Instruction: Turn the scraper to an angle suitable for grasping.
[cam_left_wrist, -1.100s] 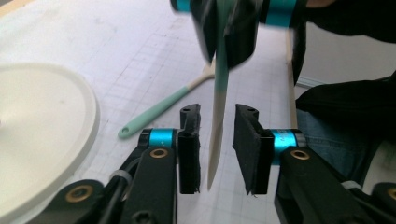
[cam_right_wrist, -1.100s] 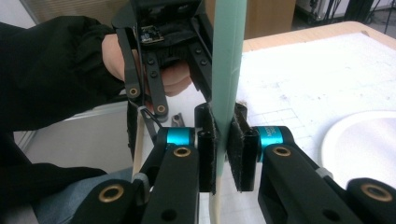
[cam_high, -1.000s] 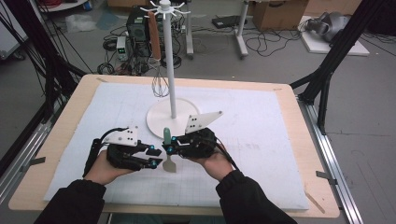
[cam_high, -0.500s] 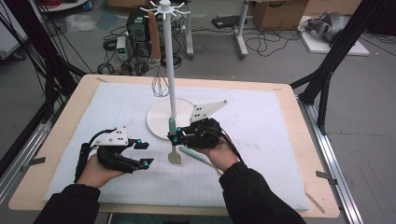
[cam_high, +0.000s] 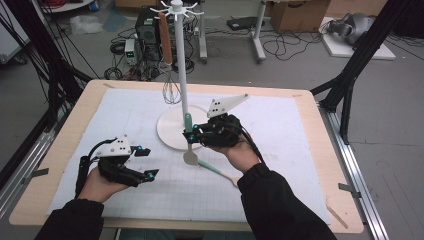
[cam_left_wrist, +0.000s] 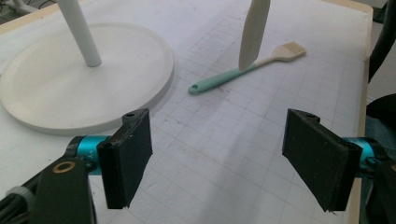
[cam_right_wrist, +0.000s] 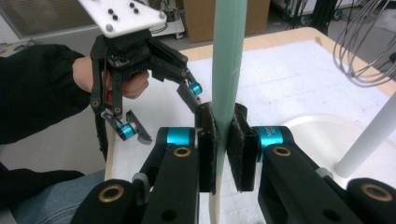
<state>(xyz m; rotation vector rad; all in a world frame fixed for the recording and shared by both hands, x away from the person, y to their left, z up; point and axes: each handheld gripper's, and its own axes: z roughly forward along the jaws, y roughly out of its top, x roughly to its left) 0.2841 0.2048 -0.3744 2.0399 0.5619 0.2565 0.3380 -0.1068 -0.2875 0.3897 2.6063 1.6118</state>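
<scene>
Left tool (cam_high: 145, 163), near edge of white gridded tabletop mat (cam_high: 300, 150): jaws just been opening, now spread wide, nothing between pads (cam_left_wrist: 128, 156). Sits further left and nearer the front edge than a second ago, when it was up against the right tool over the spatula.

Right tool (cam_high: 191, 137): clenched on mint-green handle of cream-bladed silicone spatula (cam_high: 189, 145), pads (cam_right_wrist: 208, 140) pressed on both sides of the handle. Spatula upright, blade down, hanging clear just above the mat, right at the front rim of the round white stand base (cam_high: 170, 131). A second ago it sat lower, in front of the base, between both tools; now raised and shifted toward the white pole (cam_high: 181, 75).

Second spatula, mint handle with pale wooden blade (cam_high: 220, 171), flat on the mat just beside the right hand (cam_high: 240, 155), under the hanging blade; uncovered now, hidden under the hands a second ago.

Further back: wire whisk (cam_high: 171, 90) and brown-handled utensil (cam_high: 165, 30) hanging from the rack's top hooks, unchanged.
</scene>
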